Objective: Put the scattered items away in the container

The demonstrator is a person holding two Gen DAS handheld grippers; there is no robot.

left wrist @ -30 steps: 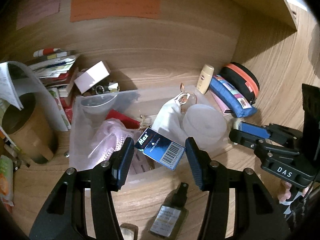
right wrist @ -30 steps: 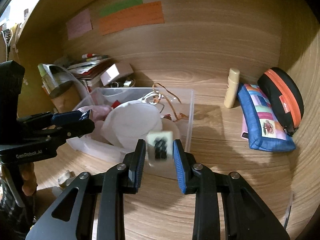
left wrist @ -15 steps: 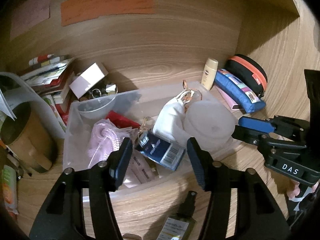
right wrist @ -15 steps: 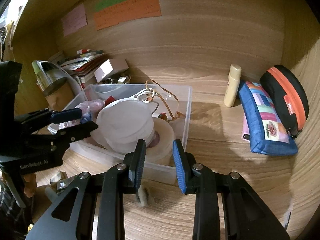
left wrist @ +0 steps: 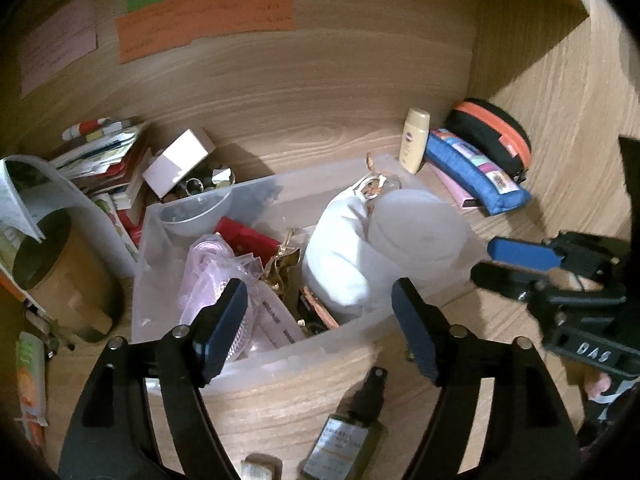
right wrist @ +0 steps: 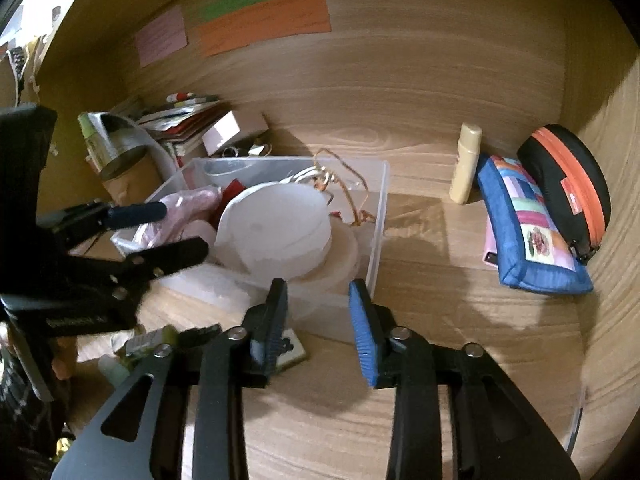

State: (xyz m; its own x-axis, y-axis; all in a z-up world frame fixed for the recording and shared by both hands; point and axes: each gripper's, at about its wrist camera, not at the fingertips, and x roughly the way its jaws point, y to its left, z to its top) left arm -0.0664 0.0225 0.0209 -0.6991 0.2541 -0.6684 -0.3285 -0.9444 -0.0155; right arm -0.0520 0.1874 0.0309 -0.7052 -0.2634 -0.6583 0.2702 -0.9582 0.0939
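Note:
The clear plastic bin (left wrist: pixel 280 346) sits mid-desk, filled with a white cloth bundle (left wrist: pixel 340 240), a round white lid (left wrist: pixel 416 228), a pink bag (left wrist: pixel 212 268) and other bits. My left gripper (left wrist: pixel 318 292) hovers over the bin's near side, jaws opening wide with nothing between them. My right gripper (right wrist: pixel 317 286) stands just before the bin (right wrist: pixel 380 208), jaws opening and empty. A small white tile with a black figure (right wrist: pixel 292 350) lies on the desk beside its left finger. A dark spray bottle (left wrist: pixel 348 436) lies in front of the bin.
A cream tube (right wrist: pixel 466 168), a blue patchwork pouch (right wrist: pixel 528 232) and a black-and-orange case (right wrist: pixel 568 184) stand at the right wall. A brown cup (left wrist: pixel 60 276), stacked books (left wrist: pixel 108 160) and a white box (left wrist: pixel 176 160) crowd the left. Coloured notes hang on the back wall.
The left gripper let go of the blue box, which dropped into the bin, and its jaws spread. The white tile slipped from the right gripper onto the desk; those jaws parted slightly.

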